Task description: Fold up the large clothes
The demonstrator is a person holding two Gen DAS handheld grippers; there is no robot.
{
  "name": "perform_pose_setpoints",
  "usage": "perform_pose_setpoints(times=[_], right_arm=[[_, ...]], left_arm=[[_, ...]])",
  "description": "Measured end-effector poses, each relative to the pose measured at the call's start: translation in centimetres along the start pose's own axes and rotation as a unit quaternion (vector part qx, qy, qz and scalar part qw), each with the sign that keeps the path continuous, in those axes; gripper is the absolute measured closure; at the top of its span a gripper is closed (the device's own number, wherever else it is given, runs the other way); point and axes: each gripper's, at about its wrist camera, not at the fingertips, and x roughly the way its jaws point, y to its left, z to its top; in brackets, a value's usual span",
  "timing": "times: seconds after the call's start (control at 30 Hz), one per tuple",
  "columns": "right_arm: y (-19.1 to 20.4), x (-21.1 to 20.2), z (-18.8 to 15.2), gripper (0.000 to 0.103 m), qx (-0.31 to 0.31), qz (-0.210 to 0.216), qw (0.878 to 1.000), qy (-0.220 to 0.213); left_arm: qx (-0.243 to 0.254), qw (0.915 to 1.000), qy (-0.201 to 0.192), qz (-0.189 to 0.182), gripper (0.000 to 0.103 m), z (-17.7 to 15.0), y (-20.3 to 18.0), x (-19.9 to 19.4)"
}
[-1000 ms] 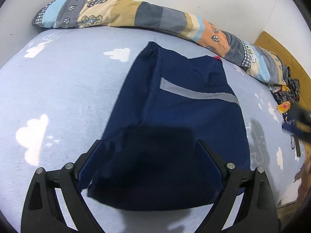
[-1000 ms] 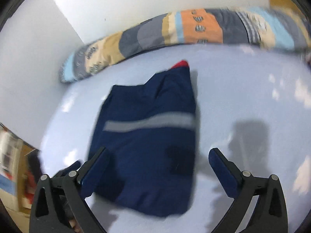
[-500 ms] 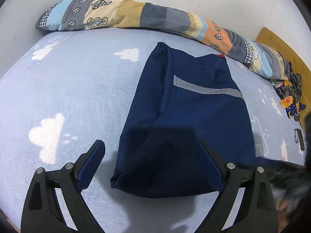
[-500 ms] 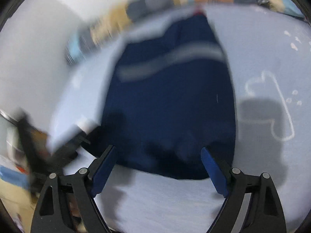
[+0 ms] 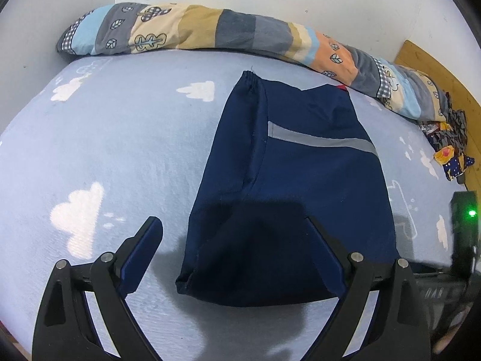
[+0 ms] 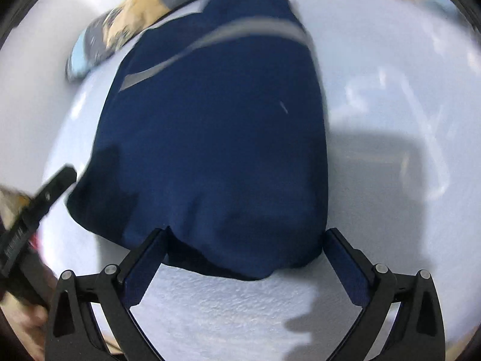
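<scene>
Since 1 second ago you've swung your right gripper down to the near hem of the folded navy jacket on the bed, beside your left gripper, both fingers spread and empty, likely for the next fold.

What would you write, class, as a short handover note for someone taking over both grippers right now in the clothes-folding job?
Left gripper: open, holding nothing, above the near left part of the garment.
Right gripper: open, holding nothing, fingers either side of the near hem.
The folded navy-blue fabric garment with a grey stripe lies flat on the pale blue cloud-print bed sheet, below the long patchwork bolster pillow.
Done: sides look folded in, one sleeve laid along the left.
Left: probably fold the near hem up toward the collar.
</scene>
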Motion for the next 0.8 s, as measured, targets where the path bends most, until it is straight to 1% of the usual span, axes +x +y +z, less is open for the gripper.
perform_pose_setpoints(times=[0.03,0.07,0.13,0.17,0.23,0.3,0.33,0.43,0.47,0.5,0.53,0.57,0.6,0.63,0.67,0.73,0.8], right_arm=[[-0.7,0.1,-0.1,0.000,0.013,0.016,1.000,0.007],[-0.7,-0.3,-0.1,0.001,0.001,0.012,1.000,-0.002],[0.2,-1.5,-0.3,0.002,-0.027,-0.012,0.999,-0.015],[0.6,-2.0,-0.3,0.002,-0.040,-0.017,0.999,-0.022],[2.0,-3.6,-0.5,0.003,-0.074,-0.034,0.996,-0.045],[4.2,-5.3,-0.5,0.002,-0.123,-0.071,0.987,-0.075],[5.0,-5.7,-0.7,0.002,-0.136,-0.080,0.984,-0.086],[7.4,-6.7,-0.6,0.003,-0.180,-0.077,0.973,-0.124],[7.9,-6.6,-0.5,0.006,-0.187,-0.074,0.971,-0.129],[8.4,-6.2,-0.3,0.011,-0.190,-0.071,0.971,-0.130],[8.6,-5.7,-0.3,0.014,-0.188,-0.063,0.972,-0.124],[8.9,-4.8,0.5,0.023,-0.184,-0.058,0.974,-0.118],[8.8,-4.0,0.9,0.038,-0.175,-0.059,0.977,-0.108],[8.5,-3.5,1.1,0.045,-0.170,-0.061,0.979,-0.098],[8.1,-2.9,1.1,0.055,-0.168,-0.064,0.980,-0.091],[7.5,-2.3,1.1,0.055,-0.165,-0.064,0.981,-0.085],[7.3,-1.6,1.2,0.055,-0.173,-0.075,0.979,-0.074]], left_arm=[[0.002,1.0000,-0.001,0.000,0.008,0.0,-0.1,-0.1],[0.003,1.0000,-0.002,0.000,0.008,0.0,-0.2,-0.1],[0.008,0.9999,-0.006,0.001,0.008,-0.1,-0.4,-0.2],[0.011,0.9999,-0.010,0.002,0.008,-0.1,-0.5,-0.3],[0.015,0.9998,-0.015,0.005,0.008,-0.1,-0.7,-0.5],[0.018,0.9996,-0.020,0.004,0.008,0.0,-0.9,-0.6],[0.019,0.9996,-0.022,0.003,0.008,0.0,-0.9,-0.7],[0.026,0.9993,-0.025,0.006,0.008,0.1,-1.2,-0.7],[0.028,0.9992,-0.026,0.009,0.008,0.1,-1.2,-0.7],[0.031,0.9991,-0.026,0.012,0.008,0.1,-1.3,-0.7],[0.033,0.9990,-0.026,0.014,0.008,0.1,-1.3,-0.6],[0.034,0.9990,-0.026,0.016,0.008,0.1,-1.3,-0.6],[0.035,0.9989,-0.025,0.015,0.008,0.0,-1.3,-0.5],[0.036,0.9989,-0.024,0.016,0.008,0.0,-1.3,-0.5],[0.037,0.9989,-0.023,0.017,0.008,0.0,-1.3,-0.4],[0.038,0.9989,-0.022,0.017,0.008,0.0,-1.3,-0.3],[0.040,0.9988,-0.023,0.016,0.008,0.0,-1.4,-0.3]])
